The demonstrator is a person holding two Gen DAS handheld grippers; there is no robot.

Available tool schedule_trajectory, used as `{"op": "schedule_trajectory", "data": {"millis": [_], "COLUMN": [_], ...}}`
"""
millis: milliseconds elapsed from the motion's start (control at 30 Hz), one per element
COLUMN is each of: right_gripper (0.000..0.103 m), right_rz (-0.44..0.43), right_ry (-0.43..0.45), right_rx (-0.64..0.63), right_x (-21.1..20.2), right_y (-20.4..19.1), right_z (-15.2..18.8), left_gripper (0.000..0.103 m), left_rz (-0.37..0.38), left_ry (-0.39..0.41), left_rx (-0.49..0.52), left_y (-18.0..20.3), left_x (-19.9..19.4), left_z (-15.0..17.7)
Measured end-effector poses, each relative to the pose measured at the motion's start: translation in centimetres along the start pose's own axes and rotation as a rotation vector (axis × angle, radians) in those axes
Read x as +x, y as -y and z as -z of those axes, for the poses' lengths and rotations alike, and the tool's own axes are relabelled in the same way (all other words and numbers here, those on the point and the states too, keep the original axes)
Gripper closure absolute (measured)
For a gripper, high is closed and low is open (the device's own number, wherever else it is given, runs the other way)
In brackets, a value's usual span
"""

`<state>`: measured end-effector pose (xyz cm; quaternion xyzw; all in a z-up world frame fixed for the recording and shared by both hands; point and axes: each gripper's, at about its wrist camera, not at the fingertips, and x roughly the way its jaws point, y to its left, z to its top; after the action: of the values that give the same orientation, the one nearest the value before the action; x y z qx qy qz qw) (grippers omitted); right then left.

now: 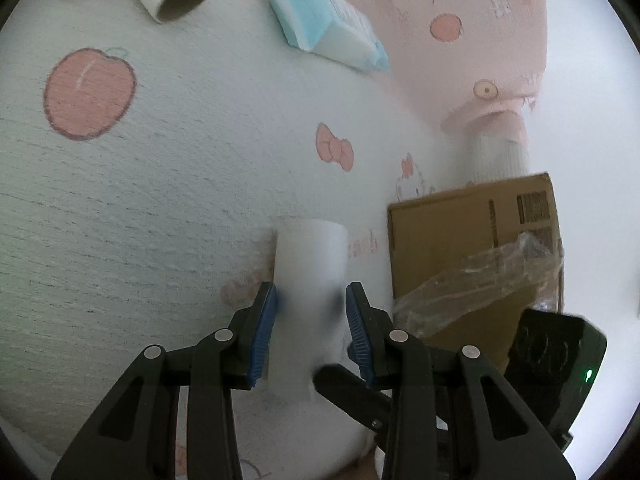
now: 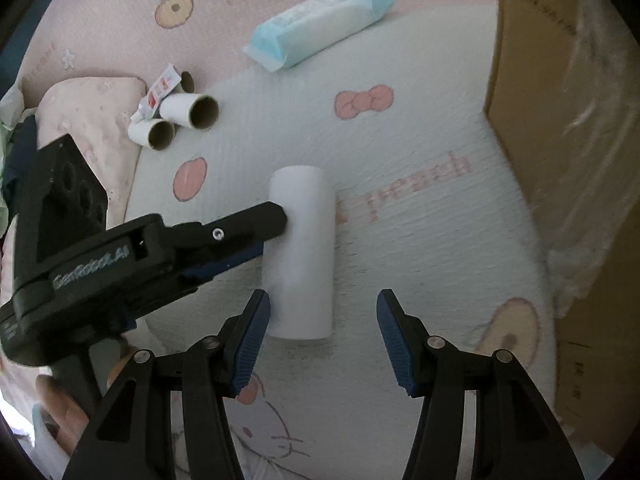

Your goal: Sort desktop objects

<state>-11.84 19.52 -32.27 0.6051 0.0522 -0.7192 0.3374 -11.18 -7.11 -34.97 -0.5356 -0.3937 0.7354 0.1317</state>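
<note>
Cotton sheet: white and pink, printed with cartoon bows and apples, covering the whole work surface.
Box: brown cardboard, standing at the right edge of the sheet, with crinkled clear plastic draping over it.
Pack: pale blue tissue pack, lying on the far side, well apart from both grippers.
Roll: white cylinder, lying on its side in the middle of the sheet, near the box but not touching it.
Left gripper: reaching in from the left, its blue pads sitting on either side of the roll and appearing to press it. The roll is looking blurred there, so how firm the grip is I cannot tell.
Right gripper: hanging over the roll's near end with jaws standing wide, holding nothing. Its left pad is sitting just beside the roll; its right pad is well clear.
Tubes: small cardboard cores, clustering at the far left with a red and white sachet resting on them.
Risk: both grippers are crowding one roll, so their fingers may be colliding if both close.
Risk: the roll is soft and round; too hard a squeeze may be crushing it, and a lopsided grip may be letting it twist or roll away toward the box.
</note>
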Motion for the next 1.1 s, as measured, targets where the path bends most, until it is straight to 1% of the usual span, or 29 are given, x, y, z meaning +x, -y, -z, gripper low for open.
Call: {"op": "schedule_trajectory", "data": {"millis": [100, 267, 333, 433, 467, 500, 533, 633, 733, 900, 1033, 1100], "right_gripper": [0.05, 0.05, 0.05, 0.051, 0.052, 0.059, 0.061, 0.062, 0.062, 0.062, 0.063, 0.063], "right_rz": [-0.016, -0.063, -0.078, -0.095, -0.096, -0.104, -0.118, -0.109, -0.104, -0.092, -0.107, -0.116], "right_ry": [-0.002, -0.012, -0.025, -0.065, -0.063, -0.064, -0.072, -0.091, -0.101, -0.066, -0.029, -0.008], "right_rx": [0.026, 0.072, 0.08, 0.089, 0.085, 0.079, 0.075, 0.048, 0.03, -0.035, -0.09, -0.114], "right_x": [0.4, 1.2, 1.6, 2.6, 2.6, 2.6, 2.7, 2.9, 2.7, 0.6, -2.0, -3.3], "right_y": [0.1, 0.6, 0.7, 0.8, 0.7, 0.6, 0.6, 0.2, -0.2, -1.2, -2.1, -2.7], "right_z": [-0.1, -0.2, -0.3, -0.5, -0.5, -0.6, -0.6, -0.7, -0.6, -0.2, -0.2, -0.3], "left_gripper": [0.064, 0.064, 0.064, 0.063, 0.063, 0.063, 0.062, 0.062, 0.062, 0.061, 0.057, 0.056], "left_rz": [-0.003, 0.023, 0.028, 0.04, 0.046, 0.051, 0.051, 0.04, 0.043, 0.069, 0.07, 0.052], "left_ry": [0.002, -0.002, -0.003, -0.007, -0.012, -0.019, -0.02, -0.016, -0.016, -0.008, 0.007, 0.037], "left_rx": [0.002, -0.035, -0.039, -0.05, -0.057, -0.061, -0.061, -0.049, -0.058, -0.034, 0.027, 0.074], "left_y": [-0.1, -0.7, -0.8, -1.0, -1.1, -1.1, -1.1, -0.9, -1.0, 0.2, 2.1, 3.5], "left_x": [0.1, 0.3, 0.3, 0.3, 0.4, 0.5, 0.6, 0.5, 0.2, -1.2, -2.7, -3.8], "left_z": [0.1, 0.1, 0.1, 0.2, 0.2, 0.2, 0.3, 0.4, 0.7, 1.0, 0.5, 0.2]}}
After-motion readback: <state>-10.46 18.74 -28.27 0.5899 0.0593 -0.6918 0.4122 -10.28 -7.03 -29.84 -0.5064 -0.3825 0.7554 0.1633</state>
